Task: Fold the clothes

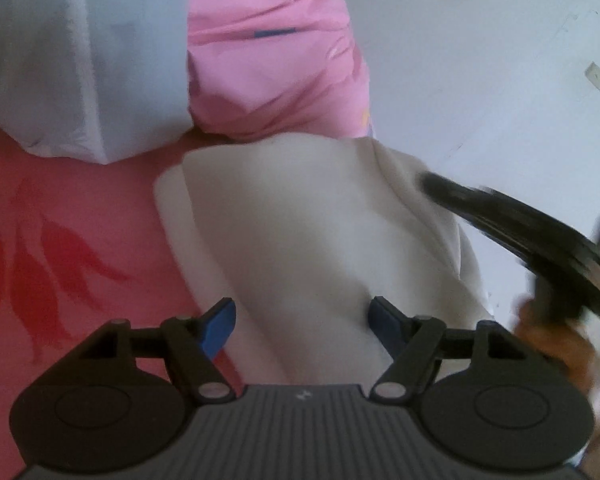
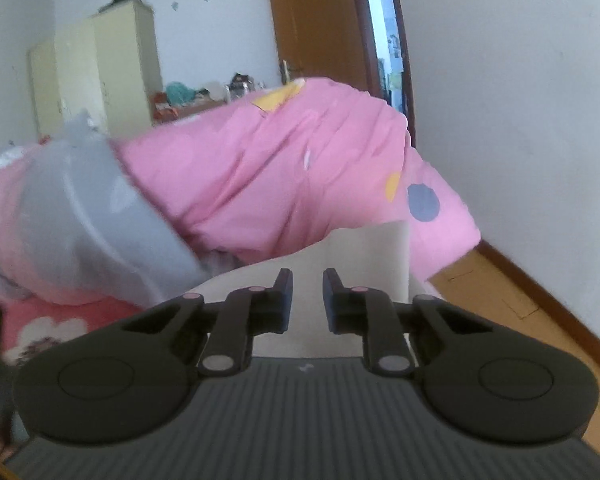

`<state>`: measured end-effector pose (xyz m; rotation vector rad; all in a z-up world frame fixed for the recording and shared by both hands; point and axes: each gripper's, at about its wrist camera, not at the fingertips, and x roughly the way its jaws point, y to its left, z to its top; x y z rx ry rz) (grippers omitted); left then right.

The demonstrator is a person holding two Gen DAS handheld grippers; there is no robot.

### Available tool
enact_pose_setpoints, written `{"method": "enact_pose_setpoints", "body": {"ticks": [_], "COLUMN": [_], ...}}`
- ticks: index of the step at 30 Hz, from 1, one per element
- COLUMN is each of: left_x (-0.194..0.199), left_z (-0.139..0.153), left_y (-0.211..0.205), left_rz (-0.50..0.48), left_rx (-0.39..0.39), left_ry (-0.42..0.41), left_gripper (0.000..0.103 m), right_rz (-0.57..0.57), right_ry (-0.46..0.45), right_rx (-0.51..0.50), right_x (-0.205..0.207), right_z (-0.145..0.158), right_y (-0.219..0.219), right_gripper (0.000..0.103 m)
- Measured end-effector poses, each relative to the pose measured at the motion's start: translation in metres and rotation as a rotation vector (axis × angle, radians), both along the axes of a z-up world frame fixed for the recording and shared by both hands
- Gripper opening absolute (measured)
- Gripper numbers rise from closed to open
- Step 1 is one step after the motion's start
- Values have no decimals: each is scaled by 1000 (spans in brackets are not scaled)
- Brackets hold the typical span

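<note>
A folded cream-white garment (image 1: 300, 216) lies on the red floral bedsheet (image 1: 60, 220). My left gripper (image 1: 303, 326) is open just above the garment's near edge, blue pads either side of the cloth, holding nothing. The right gripper (image 1: 512, 236) shows in the left wrist view as a blurred black shape over the garment's right side. In the right wrist view the same garment (image 2: 360, 256) lies under my right gripper (image 2: 307, 300), whose jaws stand slightly apart with nothing between them.
A pink quilt (image 1: 276, 60) and a white plastic bag (image 1: 88, 60) lie beyond the garment; the quilt (image 2: 280, 160) and bag (image 2: 80, 216) also show in the right wrist view. White wall (image 2: 520, 100), wooden door (image 2: 316, 20), wardrobe (image 2: 96, 68) and wood floor (image 2: 520, 300) are behind.
</note>
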<state>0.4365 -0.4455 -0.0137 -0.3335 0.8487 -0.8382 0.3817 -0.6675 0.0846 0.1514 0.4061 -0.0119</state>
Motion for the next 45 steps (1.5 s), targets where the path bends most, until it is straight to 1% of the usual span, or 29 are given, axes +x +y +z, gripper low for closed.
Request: {"method": "enact_pose_setpoints", "body": {"ticks": [3, 5, 6, 8, 10, 12, 13, 14, 16, 18, 20, 21, 23, 25, 28, 32, 33, 34, 35, 37, 38, 39, 41, 44, 45], "left_x": [4, 7, 8, 11, 19, 30, 35, 40, 48, 50, 51, 50, 42, 32, -1, -46, -58, -71, -81, -89, -94, -98, -106, -118, -122], "left_z": [-3, -3, -1, 4, 6, 8, 8, 8, 6, 6, 6, 8, 18, 27, 50, 79, 86, 93, 99, 100, 101, 102, 104, 106, 107], "left_y": [-6, -6, -4, 2, 15, 19, 17, 13, 5, -2, -8, -5, 2, 9, 21, 36, 39, 43, 45, 45, 45, 44, 44, 43, 43], "left_rz": [-20, -25, -25, -11, 42, 93, 109, 131, 177, 188, 198, 199, 197, 192, 157, 110, 98, 86, 76, 74, 73, 72, 71, 68, 67], "left_rx": [3, -3, -12, -39, -99, -106, -83, -59, -7, 35, 71, 68, 78, 91, 138, 205, 224, 243, 260, 282, 294, 305, 327, 360, 372], "left_ry": [-7, 1, -2, -5, 2, 5, 4, 2, 1, -18, -32, -31, -68, -106, -183, -283, -307, -330, -352, -382, -397, -412, -442, -487, -502], "left_gripper": [75, 75, 73, 73, 73, 73, 73, 75, 77, 79, 79, 79, 76, 76, 77, 80, 84, 85, 86, 86, 86, 86, 87, 88, 88], "right_rz": [-94, -118, -123, -114, -105, -102, -89, -77, -60, -41, -15, 1, 31, 61, 105, 113, 102, 83, 67, 35, 17, 8, -7, -8, -12], "right_ry": [102, 166, 156, 125, 91, 35, 13, -6, -17, -22, -18, -14, -4, 6, 24, 112, 124, 135, 145, 162, 161, 150, 131, 153, 176], "right_rx": [-40, -40, -23, 9, 36, 51, 85, 119, 174, 213, 224, 220, 211, 203, 186, 102, 60, 13, -9, -42, -19, -10, 4, -17, -29], "right_x": [40, 55, 54, 45, 35, 15, 4, -7, -26, -43, -62, -71, -89, -108, -134, -126, -121, -117, -113, -107, -109, -115, -126, -137, -136], "right_z": [-26, -48, -52, -46, -40, -31, -28, -24, -22, -20, -19, -18, -17, -15, -14, -28, -33, -38, -40, -43, -40, -35, -26, -24, -29], "right_y": [-13, -22, -25, -28, -31, -31, -33, -36, -38, -37, -30, -24, -13, -1, 17, 51, 60, 68, 72, 77, 77, 78, 81, 86, 86], "right_gripper": [13, 13, 12, 13, 14, 15, 15, 15, 16, 16, 16, 17, 17, 17, 17, 17, 17, 17, 15, 15, 16, 18, 18, 18, 18]}}
